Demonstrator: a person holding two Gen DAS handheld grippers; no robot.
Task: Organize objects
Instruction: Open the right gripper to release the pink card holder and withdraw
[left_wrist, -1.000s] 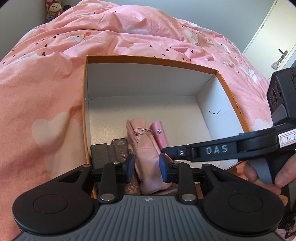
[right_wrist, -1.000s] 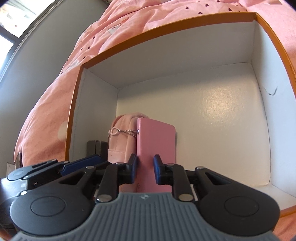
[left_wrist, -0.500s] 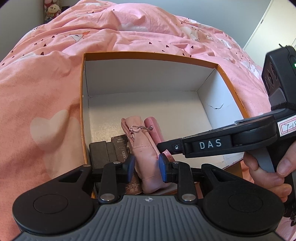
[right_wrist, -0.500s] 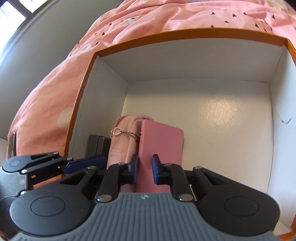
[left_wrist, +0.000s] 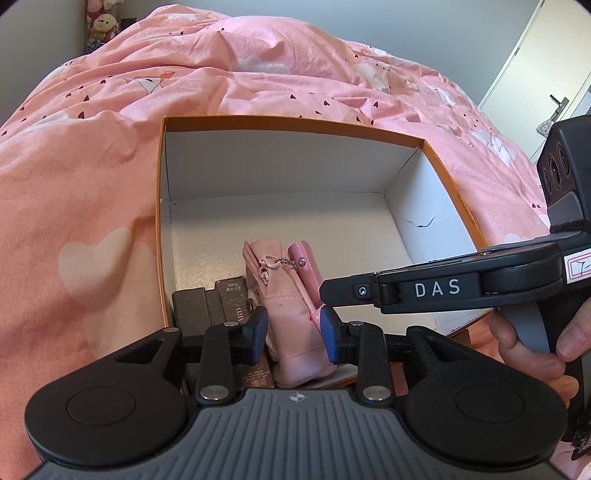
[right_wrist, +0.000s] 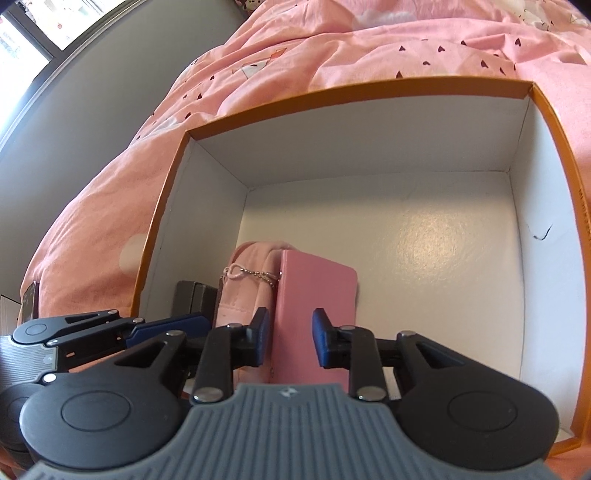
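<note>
- Box (left_wrist: 436, 206): orange outside, white inside w/ a dark scuff on right wall, sits on bed w/ pink heart-print duvet (left_wrist: 92, 206).
- In the box, near-left corner, 3 items packed side by side:
  - 1 dark grey/brown card wallet (left_wrist: 207, 306) vs left wall
  - 1 soft pink pouch (left_wrist: 284, 306) w/ bead chain, in the middle
  - 1 flat pink wallet (right_wrist: 314, 314), upright on edge, touching pouch's right side
- Your right gripper (right_wrist: 288, 338): jaws parted, straddling pink wallet; gap visible both sides, no grip.
- Your left gripper (left_wrist: 293, 334): jaws open, either side of pouch's near end, not clamping.
- 2 grippers, both at box's near edge; rest of box floor bare.
</note>
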